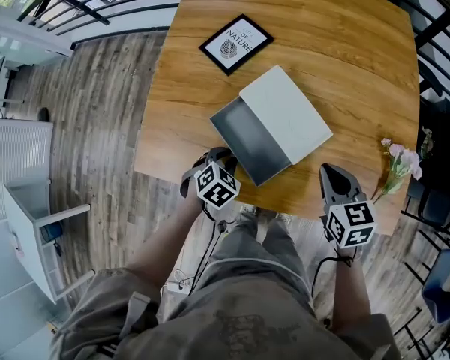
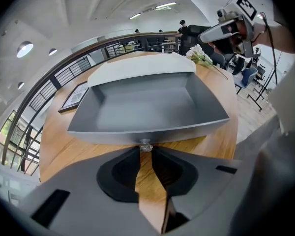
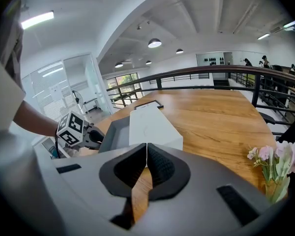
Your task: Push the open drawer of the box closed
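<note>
Wood-grain table top (image 1: 345, 58): lies beneath and ahead of both claws. Its near edge runs just under them in the head view.
White flat rectangular box (image 1: 289, 115): rests on the table top, straight ahead of the left claw and ahead and to the left of the right claw. It sits at an angle to the table edge.
Grey open drawer (image 2: 142, 107): stands well out of the white box, on the side facing the left claw. Its front wall is right at that claw's tips.
Left claw (image 2: 146, 150): grey two-jaw gripper with a marker cube, pointing steeply down at the drawer front. The jaws are close together, with the tips on either side of the knob and pressing on it.
Right claw (image 3: 146, 147): matching grey gripper to the right of the drawer, apart from the box, above the table's near edge. The jaw tips meet with nothing between them.
Black-framed picture (image 1: 236, 43): lies flat on the table beyond the box, well away from both claws.
Pink and white flower sprig (image 1: 401, 163): lies on the table to the right of the right claw, near the table edge.
Small silver knob (image 2: 145, 146): sits at the middle of the drawer front, held between the left claw's tips.
</note>
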Motion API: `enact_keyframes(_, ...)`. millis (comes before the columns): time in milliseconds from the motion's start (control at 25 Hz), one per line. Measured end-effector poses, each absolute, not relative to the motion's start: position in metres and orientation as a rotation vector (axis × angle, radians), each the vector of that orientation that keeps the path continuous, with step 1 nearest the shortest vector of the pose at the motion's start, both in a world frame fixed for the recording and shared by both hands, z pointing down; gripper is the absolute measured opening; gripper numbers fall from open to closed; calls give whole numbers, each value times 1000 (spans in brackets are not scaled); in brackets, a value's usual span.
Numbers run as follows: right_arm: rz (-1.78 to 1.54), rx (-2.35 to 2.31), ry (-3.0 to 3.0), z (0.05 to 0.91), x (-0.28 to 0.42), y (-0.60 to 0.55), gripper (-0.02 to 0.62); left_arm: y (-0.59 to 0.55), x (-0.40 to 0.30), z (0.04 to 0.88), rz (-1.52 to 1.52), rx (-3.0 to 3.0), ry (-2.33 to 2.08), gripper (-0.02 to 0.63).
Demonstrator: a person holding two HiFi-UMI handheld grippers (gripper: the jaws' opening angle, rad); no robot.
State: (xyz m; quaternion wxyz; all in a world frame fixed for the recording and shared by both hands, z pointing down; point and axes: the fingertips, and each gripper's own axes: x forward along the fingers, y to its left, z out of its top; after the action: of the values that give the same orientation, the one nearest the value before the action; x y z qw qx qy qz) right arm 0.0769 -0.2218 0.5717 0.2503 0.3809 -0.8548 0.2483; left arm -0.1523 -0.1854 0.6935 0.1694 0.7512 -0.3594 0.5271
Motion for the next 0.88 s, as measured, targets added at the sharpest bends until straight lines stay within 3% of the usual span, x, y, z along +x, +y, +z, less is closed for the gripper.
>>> enact_keyframes(880, 682, 1072, -2304, 566, 97, -241, 32, -242, -104, 684, 1468, 2196, -925, 81)
